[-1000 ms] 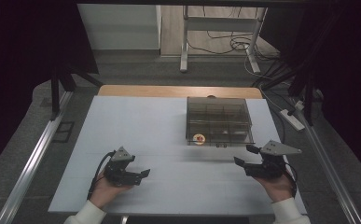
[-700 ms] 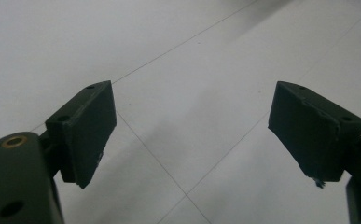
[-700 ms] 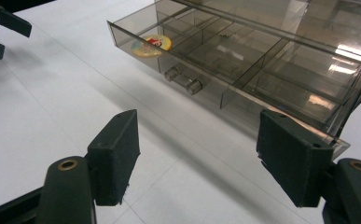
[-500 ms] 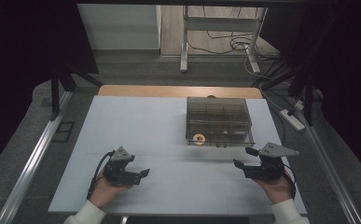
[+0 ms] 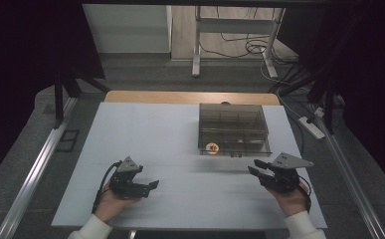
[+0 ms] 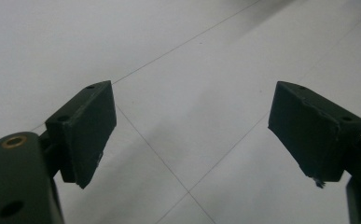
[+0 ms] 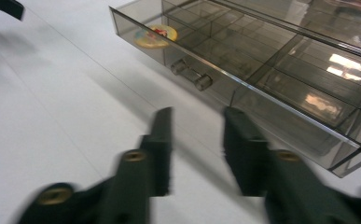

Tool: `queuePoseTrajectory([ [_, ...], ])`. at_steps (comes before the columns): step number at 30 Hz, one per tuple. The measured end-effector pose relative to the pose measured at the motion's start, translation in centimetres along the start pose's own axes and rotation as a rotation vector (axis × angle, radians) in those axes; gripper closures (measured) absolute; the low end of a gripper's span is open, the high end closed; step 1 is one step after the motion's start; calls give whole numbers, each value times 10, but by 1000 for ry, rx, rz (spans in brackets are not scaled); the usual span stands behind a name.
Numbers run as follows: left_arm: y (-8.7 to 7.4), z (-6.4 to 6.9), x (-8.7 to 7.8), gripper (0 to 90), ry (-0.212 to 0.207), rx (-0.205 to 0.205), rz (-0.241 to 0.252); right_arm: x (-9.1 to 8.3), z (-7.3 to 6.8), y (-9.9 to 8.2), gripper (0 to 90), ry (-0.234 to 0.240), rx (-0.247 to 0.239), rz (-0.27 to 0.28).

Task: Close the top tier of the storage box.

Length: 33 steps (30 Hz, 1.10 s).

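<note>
I had the right gripper (image 5: 257, 167) at the box's five o'clock, its jaws just closing with nothing between them but a gap left. The smoky compartment box (image 5: 234, 128) sat on the white table (image 5: 145, 129), its handle (image 7: 191, 75) at my twelve o'clock. I judged I should line up squarely on that handle before pinching. The left gripper (image 5: 150, 185) stood wide open, empty.

The organizer box (image 5: 234, 129) looks like smoky clear plastic, glossy, catching reflections; its round sticker (image 5: 211, 147) at 7 o'clock looks papery. The table (image 5: 145, 134) is smooth matt white, wood-edged at 12. Both grippers' pads (image 6: 90, 126) are matt black, slightly scuffed.
</note>
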<state>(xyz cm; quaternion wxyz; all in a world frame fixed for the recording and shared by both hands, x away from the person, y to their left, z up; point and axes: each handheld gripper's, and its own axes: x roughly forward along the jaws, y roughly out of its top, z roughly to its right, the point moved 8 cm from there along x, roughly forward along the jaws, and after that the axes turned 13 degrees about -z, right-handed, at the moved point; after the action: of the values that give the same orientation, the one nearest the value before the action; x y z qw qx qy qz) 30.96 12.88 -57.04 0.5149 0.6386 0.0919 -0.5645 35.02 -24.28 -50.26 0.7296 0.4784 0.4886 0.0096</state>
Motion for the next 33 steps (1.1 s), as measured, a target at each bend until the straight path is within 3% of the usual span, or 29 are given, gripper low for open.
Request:
queuePoseTrajectory([
  [4,0,0,0,151,0,2,-1,3,3,-1,890,-9,-10,-9],
  [17,0,1,1,151,2,3,-2,24,4,8,892,-6,-27,-17],
  [33,-1,0,1,150,5,3,-3,39,13,13,892,-39,-25,-16],
])
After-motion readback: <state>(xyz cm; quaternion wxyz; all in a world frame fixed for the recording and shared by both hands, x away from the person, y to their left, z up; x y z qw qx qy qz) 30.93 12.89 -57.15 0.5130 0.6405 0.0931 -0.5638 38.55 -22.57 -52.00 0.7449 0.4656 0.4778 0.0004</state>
